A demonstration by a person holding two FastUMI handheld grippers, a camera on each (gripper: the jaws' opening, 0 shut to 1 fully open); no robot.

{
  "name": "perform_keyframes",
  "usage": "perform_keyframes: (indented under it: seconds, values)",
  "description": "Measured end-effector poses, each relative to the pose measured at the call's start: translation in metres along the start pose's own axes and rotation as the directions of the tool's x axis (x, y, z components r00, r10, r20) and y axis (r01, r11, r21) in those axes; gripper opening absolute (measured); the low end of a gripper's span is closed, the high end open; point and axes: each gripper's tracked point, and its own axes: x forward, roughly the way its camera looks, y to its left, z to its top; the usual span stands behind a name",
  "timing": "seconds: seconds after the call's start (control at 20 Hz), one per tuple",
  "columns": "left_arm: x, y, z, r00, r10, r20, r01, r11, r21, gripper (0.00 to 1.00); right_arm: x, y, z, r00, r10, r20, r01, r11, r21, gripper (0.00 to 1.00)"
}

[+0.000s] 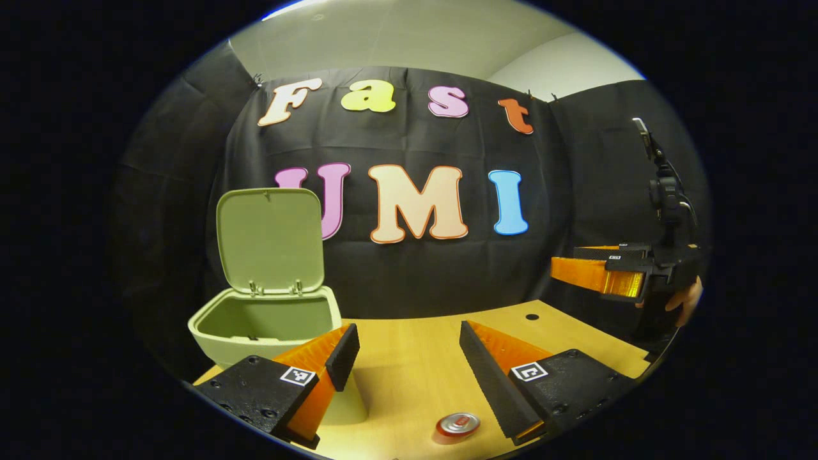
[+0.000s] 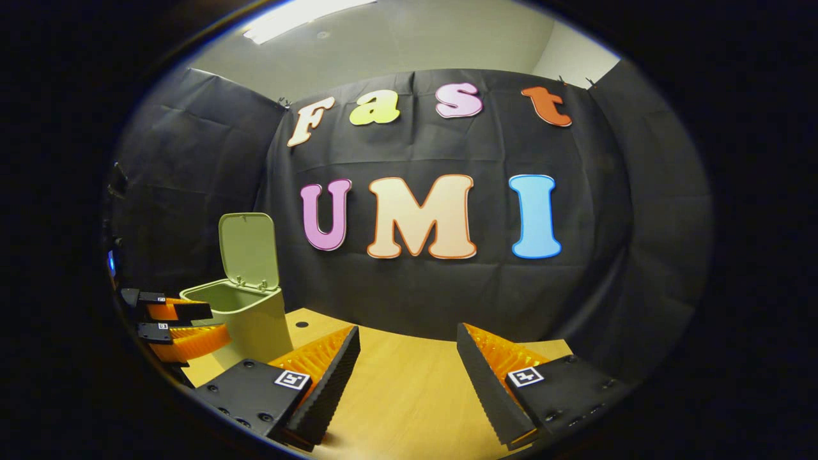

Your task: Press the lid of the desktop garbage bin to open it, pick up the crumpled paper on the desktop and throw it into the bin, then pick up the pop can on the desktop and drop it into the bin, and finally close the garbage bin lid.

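The pale green bin [image 1: 268, 322] stands at the left of the wooden desk with its lid [image 1: 270, 239] raised upright. My left gripper [image 1: 409, 374] is open, hovering above the desk just right of the bin, nothing between its fingers. A red pop can [image 1: 457, 424] stands on the desk below it, near the front edge, seen from above. In the right gripper view the bin [image 2: 246, 316] sits far left with its lid [image 2: 248, 250] up, and my right gripper [image 2: 408, 370] is open and empty over bare desk. The right gripper [image 1: 597, 273] also appears in the left gripper view at far right, held by a hand.
The wooden desk [image 1: 415, 345] has a small dark hole [image 1: 532, 317] near its back edge. The left gripper [image 2: 172, 326] appears at the far left of the right gripper view, beside the bin. Black cloth walls close the booth behind and at both sides.
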Motion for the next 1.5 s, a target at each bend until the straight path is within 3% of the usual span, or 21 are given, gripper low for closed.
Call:
perform_keyframes:
  seconds: [0.15, 0.2, 0.4, 0.45, 0.5, 0.7, 1.5]
  values:
    - [0.001, -0.017, -0.023, 0.999, -0.007, -0.041, 0.007, 1.0, -0.021, 1.0, -0.013, -0.023, -0.009, 0.999, -0.021, -0.026, 0.021, 1.0, -0.003, 0.96]
    - [0.0, -0.022, -0.032, 0.998, -0.008, -0.06, 0.007, 1.0, -0.026, 0.95, -0.017, -0.029, -0.013, 0.999, -0.022, -0.036, 0.022, 1.0, -0.006, 0.96]
    - [-0.002, -0.036, -0.065, 0.993, -0.003, -0.122, -0.003, 0.999, -0.045, 0.95, -0.03, -0.043, -0.026, 0.997, -0.019, -0.07, 0.017, 1.0, -0.026, 0.96]
    - [-0.002, -0.039, -0.075, 0.99, 0.0, -0.139, -0.007, 0.999, -0.051, 1.0, -0.032, -0.046, -0.029, 0.997, -0.019, -0.079, 0.017, 0.999, -0.027, 0.96]
    - [-0.003, -0.041, -0.084, 0.988, 0.004, -0.157, -0.013, 0.998, -0.057, 0.95, -0.035, -0.049, -0.032, 0.996, -0.019, -0.088, 0.017, 1.0, -0.025, 0.96]
    - [-0.002, -0.049, -0.115, 0.976, 0.012, -0.216, -0.028, 0.997, -0.071, 0.96, -0.043, -0.05, -0.037, 0.995, -0.008, -0.102, 0.007, 1.0, -0.012, 0.96]
    - [0.005, -0.058, -0.229, 0.902, -0.015, -0.432, -0.017, 0.997, -0.069, 0.94, -0.056, -0.059, -0.053, 0.989, -0.014, -0.145, 0.008, 0.999, -0.038, 0.96]
